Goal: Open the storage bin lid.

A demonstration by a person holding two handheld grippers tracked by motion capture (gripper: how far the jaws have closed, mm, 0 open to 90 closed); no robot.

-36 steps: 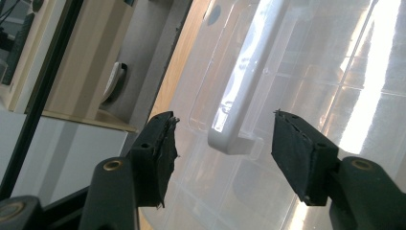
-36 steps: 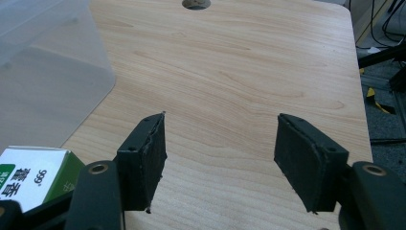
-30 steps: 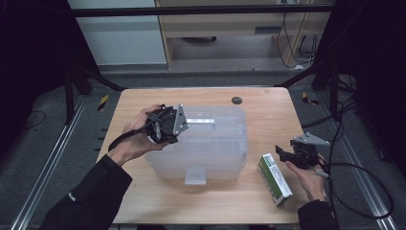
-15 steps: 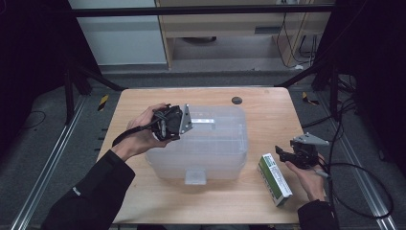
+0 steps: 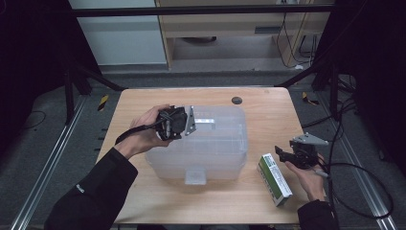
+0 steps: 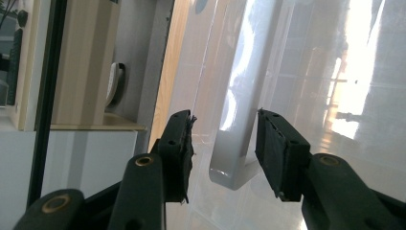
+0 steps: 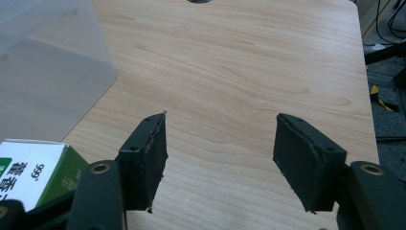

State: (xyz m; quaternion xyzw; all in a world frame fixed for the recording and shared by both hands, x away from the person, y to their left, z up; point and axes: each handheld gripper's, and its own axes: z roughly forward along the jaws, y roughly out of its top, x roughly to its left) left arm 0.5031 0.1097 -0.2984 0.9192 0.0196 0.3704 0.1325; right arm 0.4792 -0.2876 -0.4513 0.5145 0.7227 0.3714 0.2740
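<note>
A translucent plastic storage box (image 5: 210,148) with its lid on stands mid-table. My left gripper (image 5: 195,122) lies over its far-left top, pointing at the white latch (image 5: 206,120) on the far side. In the left gripper view that latch (image 6: 234,143) stands between the pads of the left gripper (image 6: 225,120). Its jaws have just been closing, with a slim gap still on each side. My right gripper (image 5: 281,153) hovers open at the table's right, with bare wood between the pads of the right gripper (image 7: 221,139). A green-and-white carton (image 5: 274,178) lies flat beside it, seen as the carton (image 7: 33,167) at lower left.
A second white latch (image 5: 195,175) sits on the box's near side. A small black disc (image 5: 236,100) lies on the wooden table (image 5: 268,120) near the far edge. Bare wood stretches right of the box. A cabinet stands beyond the table.
My left gripper has shifted slightly right onto the far latch and its jaws have narrowed around it. The right hand and the carton have not moved.
</note>
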